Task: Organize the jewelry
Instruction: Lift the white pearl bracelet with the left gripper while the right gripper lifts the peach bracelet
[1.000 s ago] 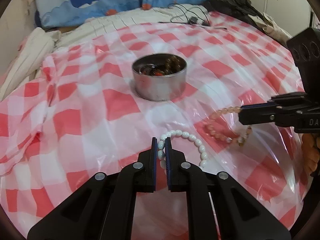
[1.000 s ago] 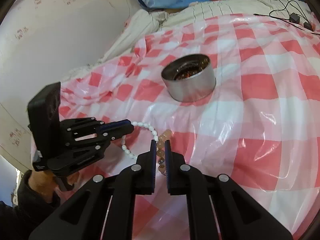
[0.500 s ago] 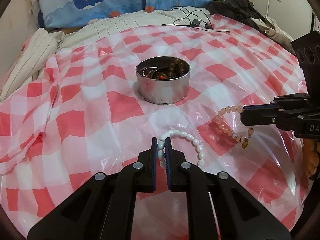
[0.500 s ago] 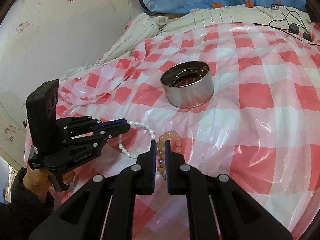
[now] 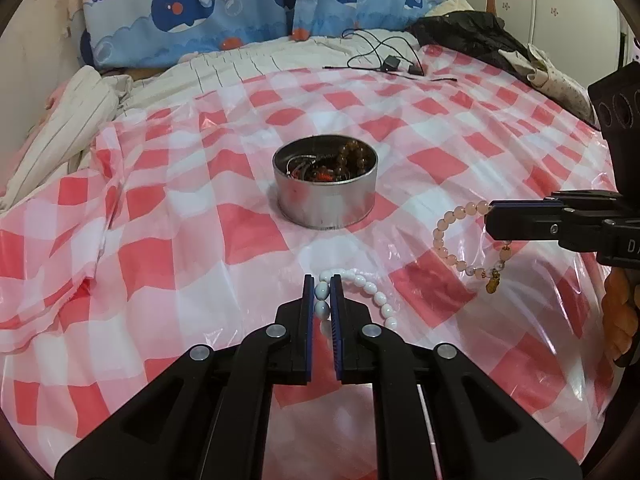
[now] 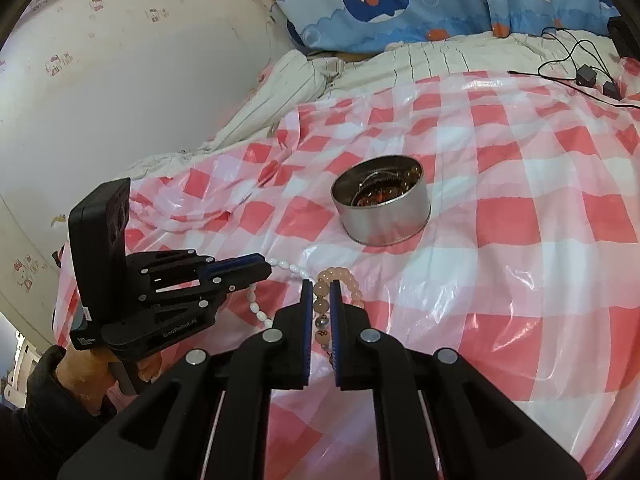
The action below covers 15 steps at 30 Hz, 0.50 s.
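Observation:
My left gripper (image 5: 322, 284) is shut on a white bead bracelet (image 5: 372, 294), which hangs clear of the checked cloth; it also shows in the right wrist view (image 6: 256, 306). My right gripper (image 6: 320, 292) is shut on a pink bead bracelet (image 6: 344, 280) with a small amber charm; in the left wrist view the pink bracelet (image 5: 452, 236) dangles from the right gripper (image 5: 490, 210). A round metal tin (image 5: 325, 190) holding brown beads and other jewelry stands ahead of both grippers, and shows in the right wrist view (image 6: 384, 210).
A red-and-white checked plastic sheet (image 5: 160, 240) covers the bed. Black cables and adapters (image 5: 390, 65) lie at the far edge. A whale-print pillow (image 5: 192, 8) and dark clothing (image 5: 480, 36) lie beyond. A wall (image 6: 120, 60) stands to the left.
Both grippers have risen, lifting the white and pink bracelets off the cloth. The tin now looks farther below and ahead.

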Motion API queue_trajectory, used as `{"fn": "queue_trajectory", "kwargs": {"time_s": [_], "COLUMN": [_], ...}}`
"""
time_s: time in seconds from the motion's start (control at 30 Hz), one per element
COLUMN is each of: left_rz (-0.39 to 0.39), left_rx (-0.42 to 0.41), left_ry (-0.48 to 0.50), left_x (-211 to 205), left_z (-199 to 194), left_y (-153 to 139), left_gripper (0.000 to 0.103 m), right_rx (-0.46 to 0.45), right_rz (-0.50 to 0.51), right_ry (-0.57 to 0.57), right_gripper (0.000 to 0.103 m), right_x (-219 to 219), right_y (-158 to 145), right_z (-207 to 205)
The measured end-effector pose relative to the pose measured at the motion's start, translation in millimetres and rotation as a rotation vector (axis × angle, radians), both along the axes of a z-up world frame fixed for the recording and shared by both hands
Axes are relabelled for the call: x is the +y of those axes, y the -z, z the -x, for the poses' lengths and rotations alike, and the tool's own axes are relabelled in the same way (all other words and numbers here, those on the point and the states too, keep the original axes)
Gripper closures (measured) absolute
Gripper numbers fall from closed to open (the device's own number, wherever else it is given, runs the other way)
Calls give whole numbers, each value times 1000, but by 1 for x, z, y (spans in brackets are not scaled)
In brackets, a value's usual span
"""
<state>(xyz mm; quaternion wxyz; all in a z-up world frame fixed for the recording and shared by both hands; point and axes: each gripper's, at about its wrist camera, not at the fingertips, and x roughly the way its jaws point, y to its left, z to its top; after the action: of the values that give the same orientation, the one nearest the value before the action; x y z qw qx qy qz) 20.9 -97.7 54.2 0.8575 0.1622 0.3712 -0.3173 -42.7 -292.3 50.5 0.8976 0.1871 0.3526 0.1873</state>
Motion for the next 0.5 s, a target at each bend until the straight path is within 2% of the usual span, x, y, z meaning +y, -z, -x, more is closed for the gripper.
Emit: {"fn": "queue_trajectory", "kwargs": {"time_s": [0.5], "left_rz": [38], "left_rx": [-30], "left_ry": [11], "left_x": [-2], "left_z": [3], "left_y": [-8], "left_gripper": [96], "right_rx": [-33], "right_rz": [-26], "right_ry": [6], "right_gripper": [94], "right_x": [-4], "right_y": [-6], "right_z": [2]}}
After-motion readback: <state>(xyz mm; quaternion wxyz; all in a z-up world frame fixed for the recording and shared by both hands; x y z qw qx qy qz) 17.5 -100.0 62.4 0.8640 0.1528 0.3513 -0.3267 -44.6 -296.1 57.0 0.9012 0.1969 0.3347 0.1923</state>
